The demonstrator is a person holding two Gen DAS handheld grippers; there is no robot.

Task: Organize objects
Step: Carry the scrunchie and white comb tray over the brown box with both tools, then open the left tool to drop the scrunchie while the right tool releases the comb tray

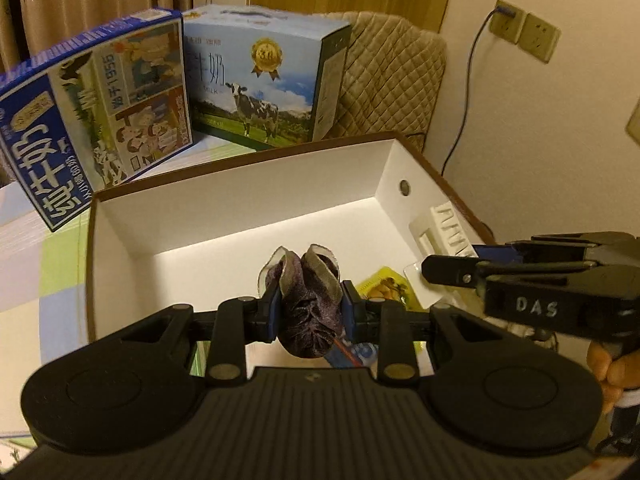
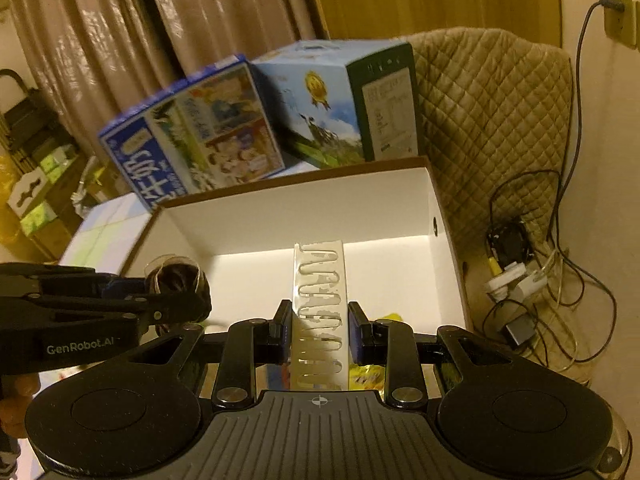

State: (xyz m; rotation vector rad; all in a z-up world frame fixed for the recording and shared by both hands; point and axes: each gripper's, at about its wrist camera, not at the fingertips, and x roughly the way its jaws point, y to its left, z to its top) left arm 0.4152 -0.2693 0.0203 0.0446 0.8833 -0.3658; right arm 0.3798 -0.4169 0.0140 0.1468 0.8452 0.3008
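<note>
The left gripper pinches a dark purple fabric pouch above the near edge of the open white-lined cardboard box. The right gripper clamps a translucent white ridged plastic strip upright near the box's right wall.

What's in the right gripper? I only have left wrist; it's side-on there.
Observer: A white slotted strip, clamped between the right gripper's pads, over the box.
Operator: What's on the floor right of the box?
Observer: Plugs and an adapter.
Operator: And far left?
Observer: A shelf holding small boxes.
</note>
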